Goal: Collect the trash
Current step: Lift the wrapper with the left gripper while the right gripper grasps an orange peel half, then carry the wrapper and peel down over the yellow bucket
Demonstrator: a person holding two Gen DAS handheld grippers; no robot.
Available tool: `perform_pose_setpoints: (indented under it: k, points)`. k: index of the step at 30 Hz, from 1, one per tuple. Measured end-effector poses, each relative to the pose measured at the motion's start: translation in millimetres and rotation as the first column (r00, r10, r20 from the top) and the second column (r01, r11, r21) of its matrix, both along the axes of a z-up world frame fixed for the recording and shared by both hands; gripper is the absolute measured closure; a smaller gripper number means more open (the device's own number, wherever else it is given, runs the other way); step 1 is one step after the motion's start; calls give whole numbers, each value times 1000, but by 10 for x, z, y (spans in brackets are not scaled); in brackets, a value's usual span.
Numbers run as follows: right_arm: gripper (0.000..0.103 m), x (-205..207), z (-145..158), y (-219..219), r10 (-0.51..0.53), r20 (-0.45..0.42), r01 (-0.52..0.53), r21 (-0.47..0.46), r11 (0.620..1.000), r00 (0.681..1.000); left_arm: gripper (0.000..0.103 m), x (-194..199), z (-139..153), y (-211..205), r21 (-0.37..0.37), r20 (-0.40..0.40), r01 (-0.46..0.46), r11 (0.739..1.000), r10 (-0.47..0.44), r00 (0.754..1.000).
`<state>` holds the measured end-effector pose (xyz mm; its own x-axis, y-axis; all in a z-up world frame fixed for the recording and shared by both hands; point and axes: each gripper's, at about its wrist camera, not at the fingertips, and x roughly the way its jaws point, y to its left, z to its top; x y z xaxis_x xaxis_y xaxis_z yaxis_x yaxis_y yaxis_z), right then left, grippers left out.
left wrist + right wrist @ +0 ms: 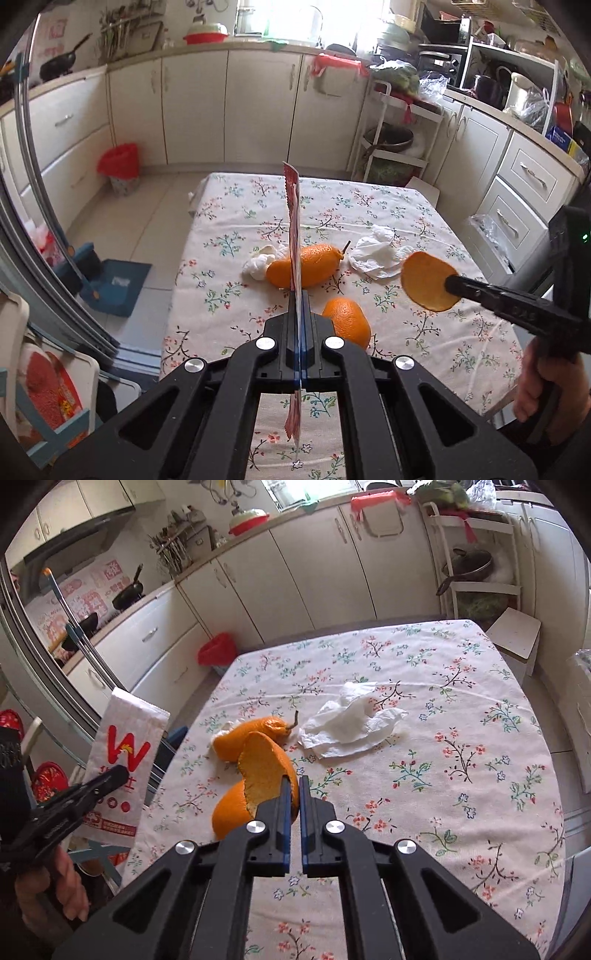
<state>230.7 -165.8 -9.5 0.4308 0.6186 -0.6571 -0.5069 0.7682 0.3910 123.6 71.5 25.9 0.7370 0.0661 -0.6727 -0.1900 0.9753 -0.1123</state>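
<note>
Both tongs (300, 314) (294, 790) are matte black with blue-edged fingers and silver round screws; bare-skinned hands.

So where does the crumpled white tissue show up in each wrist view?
Left wrist: the crumpled white tissue lies right of centre, behind the orange peel held by the right gripper.
Right wrist: the tissue lies just above centre on the tablecloth.
Shared landmark: the red-lined bin on the floor by the cabinets.

Left gripper (298, 314) is clamped tight, right gripper (293, 786) nearly closed, both held above the table
</note>
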Motion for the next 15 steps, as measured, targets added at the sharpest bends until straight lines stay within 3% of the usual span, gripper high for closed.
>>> perform_pose_setpoints:
  k: [7, 15]
  points:
    - [98, -257, 144, -84, 23, 49, -24, 34, 999, 999, 103, -154, 112, -184, 103, 50, 0, 995, -5, 999]
    - [98, -680, 203, -180, 66, 89, -72, 55, 996, 994, 103, -379, 162, -300, 123, 80, 2, 992, -12, 997]
